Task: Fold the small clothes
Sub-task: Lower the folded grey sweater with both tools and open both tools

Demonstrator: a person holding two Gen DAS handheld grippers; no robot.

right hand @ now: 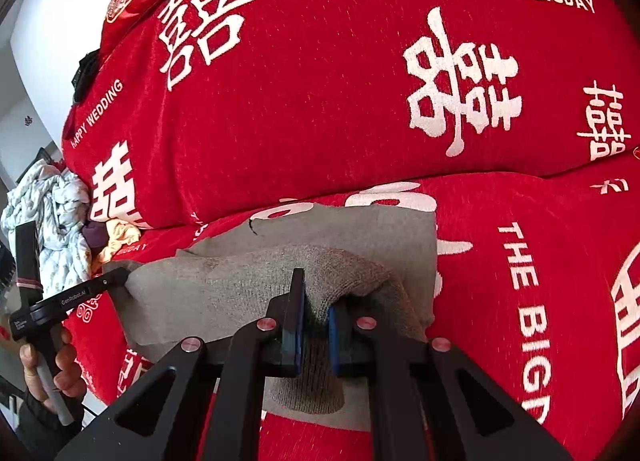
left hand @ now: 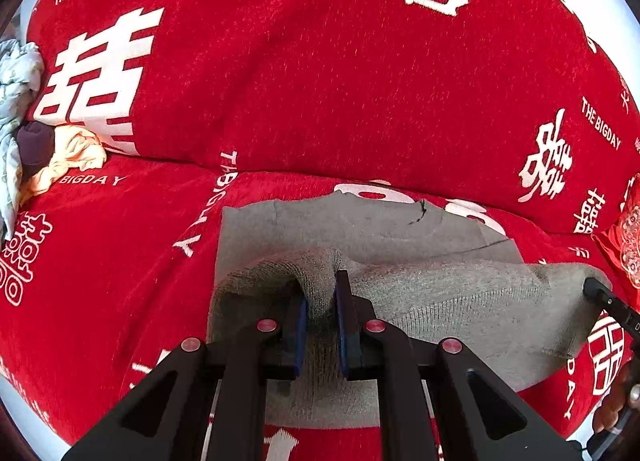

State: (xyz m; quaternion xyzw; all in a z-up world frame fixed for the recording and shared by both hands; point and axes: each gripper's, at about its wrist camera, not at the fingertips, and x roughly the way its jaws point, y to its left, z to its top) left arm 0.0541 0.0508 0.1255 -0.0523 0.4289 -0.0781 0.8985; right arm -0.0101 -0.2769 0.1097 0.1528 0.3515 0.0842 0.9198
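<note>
A grey knit garment (left hand: 440, 301) lies on the red sofa seat, its near edge lifted and carried over the flat part. My left gripper (left hand: 320, 301) is shut on a pinch of its left edge. My right gripper (right hand: 316, 309) is shut on its right edge (right hand: 360, 273). The right gripper's finger shows at the far right of the left wrist view (left hand: 600, 293). The left gripper (right hand: 116, 275) shows at the left of the right wrist view, gripping the garment's corner. The flat lower layer (right hand: 380, 229) lies behind the lifted fold.
The red sofa backrest (left hand: 340, 81) with white characters rises just behind the garment. A pile of other clothes (left hand: 60, 153), pale blue, cream and dark purple, sits at the seat's left end. A red embroidered cushion (left hand: 628, 237) is at the right.
</note>
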